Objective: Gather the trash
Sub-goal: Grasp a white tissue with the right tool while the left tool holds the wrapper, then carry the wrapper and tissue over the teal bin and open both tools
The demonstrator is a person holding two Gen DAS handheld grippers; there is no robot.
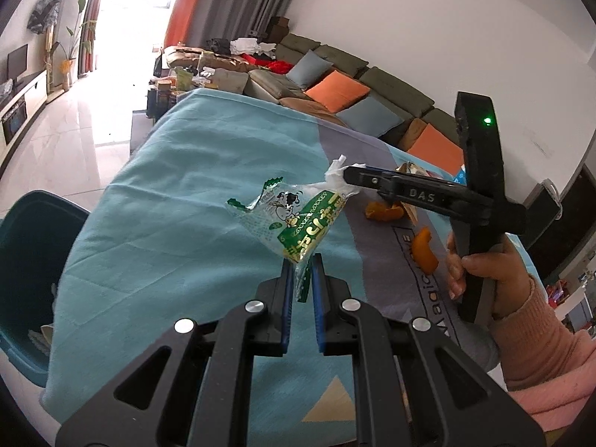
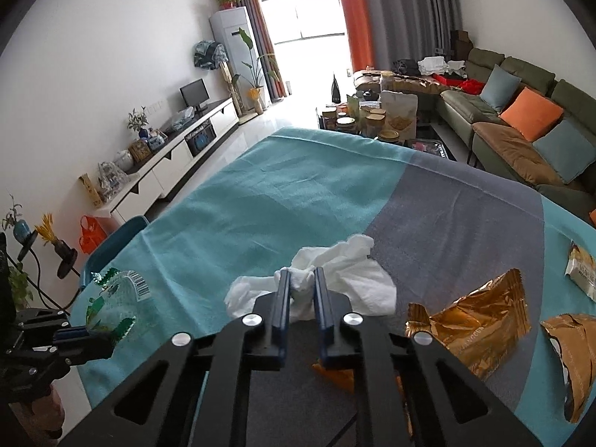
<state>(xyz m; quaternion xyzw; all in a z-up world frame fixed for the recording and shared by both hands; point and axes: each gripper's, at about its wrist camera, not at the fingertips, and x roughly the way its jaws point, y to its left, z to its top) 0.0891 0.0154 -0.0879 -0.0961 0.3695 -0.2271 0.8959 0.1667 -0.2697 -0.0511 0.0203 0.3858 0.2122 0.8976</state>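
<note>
Trash is scattered over the tabletop (image 2: 283, 193) with its teal and grey cloth – the left tongs (image 1: 302, 260) are clamped on a green and clear snack wrapper (image 1: 298, 219), held up off the cloth. The right tongs (image 2: 302, 273) are pinched on a crumpled white tissue (image 2: 335, 272). Orange peel bits (image 1: 424, 249) and gold wrappers (image 2: 473, 316) lie on the grey part – a teal bin (image 1: 26, 260) sits just off the tabletop's left edge
</note>
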